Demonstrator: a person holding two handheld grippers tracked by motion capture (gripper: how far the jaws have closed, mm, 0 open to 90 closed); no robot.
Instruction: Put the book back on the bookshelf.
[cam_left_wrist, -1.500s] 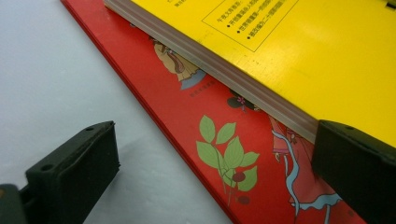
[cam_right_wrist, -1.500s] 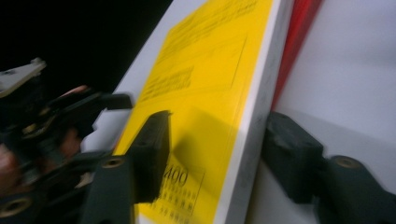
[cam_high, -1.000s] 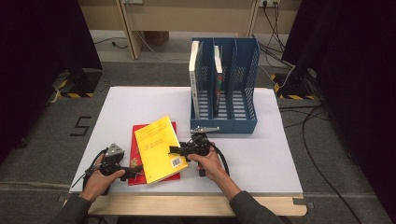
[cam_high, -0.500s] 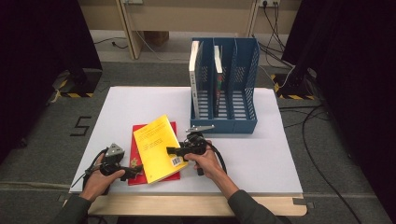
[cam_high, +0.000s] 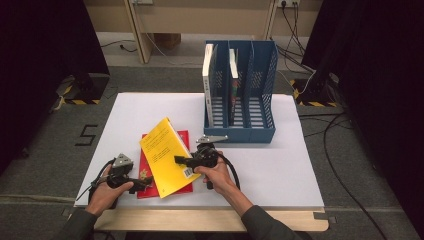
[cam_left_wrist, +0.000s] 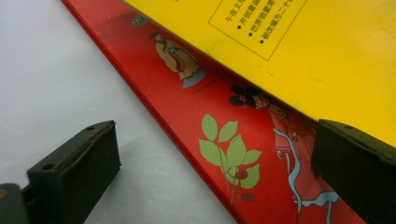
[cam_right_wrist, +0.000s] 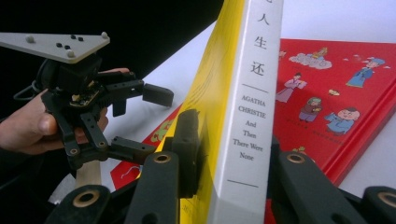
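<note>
A yellow paperback (cam_high: 165, 155) with a white spine (cam_right_wrist: 252, 116) lies askew on a red picture book (cam_high: 186, 137) near the table's front edge. My right gripper (cam_high: 181, 160) has just been closing its jaws with the spine edge between them, and the pads now press on it; in the right gripper view it (cam_right_wrist: 231, 151) clamps the spine. My left gripper (cam_high: 141, 181) rests at the red book's front left corner. It stands open (cam_left_wrist: 215, 168) and straddles the red book's edge (cam_left_wrist: 187, 140) without touching it.
A blue three-slot file rack (cam_high: 250, 132) stands behind the books, with a white-edged book (cam_high: 207, 75) in its left slot and another book (cam_high: 233, 72) in the middle slot. The white tabletop (cam_high: 280, 170) stretches to the right. Cables trail on the floor.
The right gripper has edged slightly left onto the yellow book's spine side and its jaws have closed on it. The left hand has stayed put.
</note>
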